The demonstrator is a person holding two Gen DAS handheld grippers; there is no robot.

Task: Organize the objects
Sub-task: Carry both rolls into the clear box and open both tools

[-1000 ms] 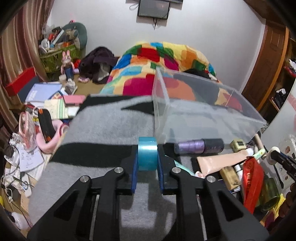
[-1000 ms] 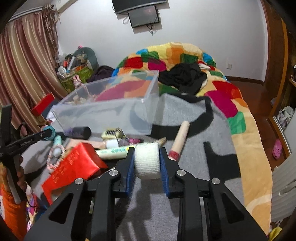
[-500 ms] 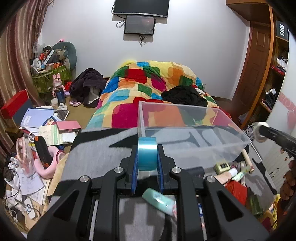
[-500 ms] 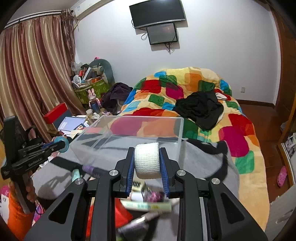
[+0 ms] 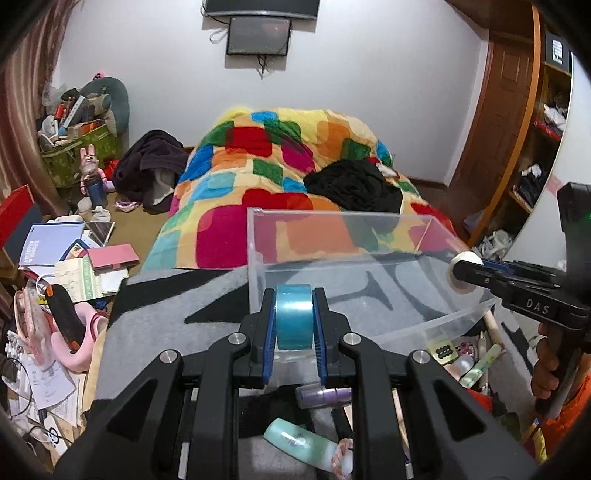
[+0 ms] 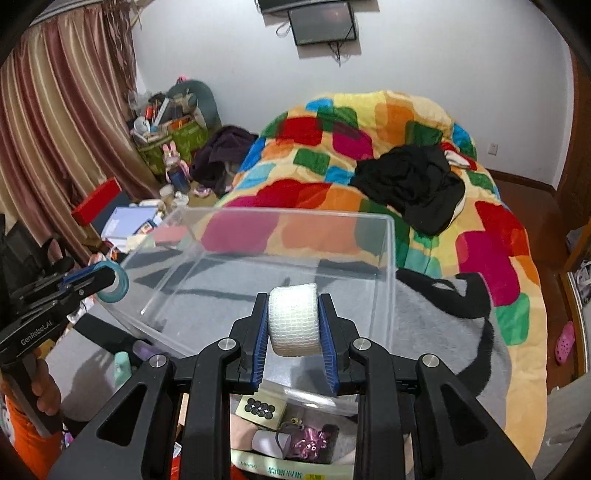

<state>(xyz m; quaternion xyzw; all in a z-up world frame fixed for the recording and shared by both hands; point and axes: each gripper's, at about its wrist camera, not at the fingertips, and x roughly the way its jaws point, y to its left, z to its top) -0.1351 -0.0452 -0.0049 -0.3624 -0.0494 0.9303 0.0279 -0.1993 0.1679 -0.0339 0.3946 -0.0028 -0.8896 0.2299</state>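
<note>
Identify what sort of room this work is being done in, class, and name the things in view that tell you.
Most likely a lived-in bedroom: a bed under a colourful patchwork duvet, long curtains on one side, a screen on the wall, and clothes left on the bed.

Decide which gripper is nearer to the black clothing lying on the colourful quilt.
Right, probably. The right gripper, holding a white gauze roll, sits on the bin's side toward the black clothing. The left gripper, holding blue tape, is farther over.
</note>
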